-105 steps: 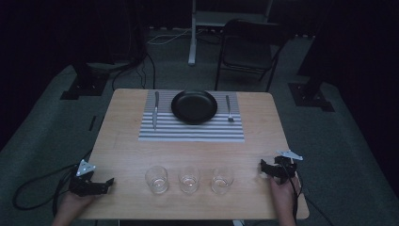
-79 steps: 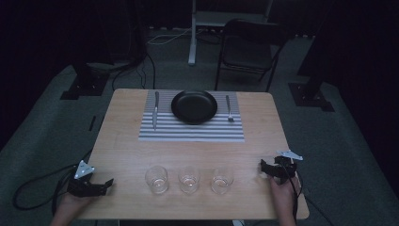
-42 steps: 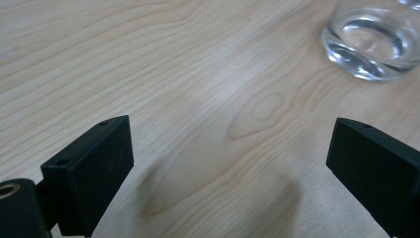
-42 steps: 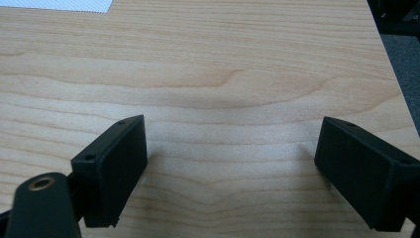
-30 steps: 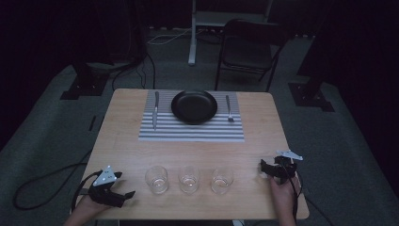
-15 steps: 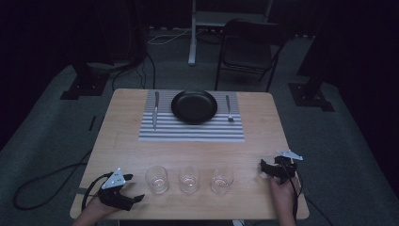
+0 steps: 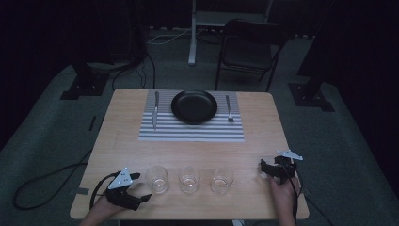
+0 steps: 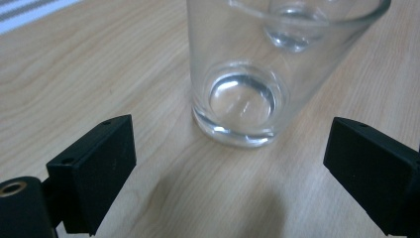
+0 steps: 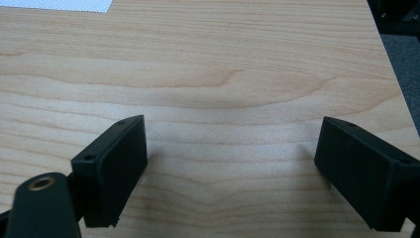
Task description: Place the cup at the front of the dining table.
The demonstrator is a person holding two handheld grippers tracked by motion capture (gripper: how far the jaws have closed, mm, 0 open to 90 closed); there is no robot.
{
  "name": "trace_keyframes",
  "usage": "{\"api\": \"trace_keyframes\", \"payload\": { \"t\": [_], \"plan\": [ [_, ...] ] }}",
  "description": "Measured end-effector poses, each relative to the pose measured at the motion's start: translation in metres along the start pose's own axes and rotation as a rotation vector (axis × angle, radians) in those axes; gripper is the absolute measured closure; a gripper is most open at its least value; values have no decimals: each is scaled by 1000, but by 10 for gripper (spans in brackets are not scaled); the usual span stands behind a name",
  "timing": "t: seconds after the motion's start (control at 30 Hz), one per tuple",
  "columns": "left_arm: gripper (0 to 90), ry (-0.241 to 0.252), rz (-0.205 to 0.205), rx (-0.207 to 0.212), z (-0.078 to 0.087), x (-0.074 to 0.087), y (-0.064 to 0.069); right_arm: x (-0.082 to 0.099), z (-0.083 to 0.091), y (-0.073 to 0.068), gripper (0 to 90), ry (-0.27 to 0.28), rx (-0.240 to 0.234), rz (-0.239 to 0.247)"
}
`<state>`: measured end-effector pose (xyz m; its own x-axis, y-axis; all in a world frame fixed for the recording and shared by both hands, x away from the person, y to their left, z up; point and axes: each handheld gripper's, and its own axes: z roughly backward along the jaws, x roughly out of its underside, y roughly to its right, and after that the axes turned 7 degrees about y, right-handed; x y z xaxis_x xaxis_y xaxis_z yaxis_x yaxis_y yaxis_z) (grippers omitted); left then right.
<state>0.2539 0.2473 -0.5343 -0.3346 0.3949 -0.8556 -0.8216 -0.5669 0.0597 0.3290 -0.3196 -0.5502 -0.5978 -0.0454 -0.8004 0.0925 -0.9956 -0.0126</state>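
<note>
Now left gripper sits at bench front-left, fingers apart w/ leftmost glass just ahead, not touching; they've just been closing slightly. Right gripper rests front-right, fingers wide, nothing btw them.

Dim room, grey carpet floor. Light wood table in the middle. Black folding chair behind it, white desk leg beside (cables trailing there). Black stand bases at both sides.
</note>
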Motion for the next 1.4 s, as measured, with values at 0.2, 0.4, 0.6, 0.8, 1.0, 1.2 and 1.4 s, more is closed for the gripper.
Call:
{"api": "trace_keyframes", "payload": {
  "t": [0.2, 0.4, 0.6, 0.8, 1.0, 1.2, 1.4],
  "plan": [
    [63, -8, -24, 10, -9, -4, 4, 0, 0, 0, 124, 0, 0, 0],
    [64, 24, -33, 14, -18, -11, 6, 0, 0, 0, 124, 0, 0, 0],
    [64, 74, -46, 3, -25, -17, 10, 0, 0, 0, 124, 0, 0, 0],
    [64, 122, -36, -5, -28, -18, 13, 0, 0, 0, 124, 0, 0, 0],
    [144, 180, -51, -41, -28, -16, 16, 0, 0, 0, 124, 0, 0, 0],
    [145, 174, -88, -61, -32, -16, 20, 0, 0, 0, 124, 0, 0, -1],
    [172, 178, -83, -77, -32, -17, 20, 0, 0, 0, 124, 0, 0, 0]
  ]
}}
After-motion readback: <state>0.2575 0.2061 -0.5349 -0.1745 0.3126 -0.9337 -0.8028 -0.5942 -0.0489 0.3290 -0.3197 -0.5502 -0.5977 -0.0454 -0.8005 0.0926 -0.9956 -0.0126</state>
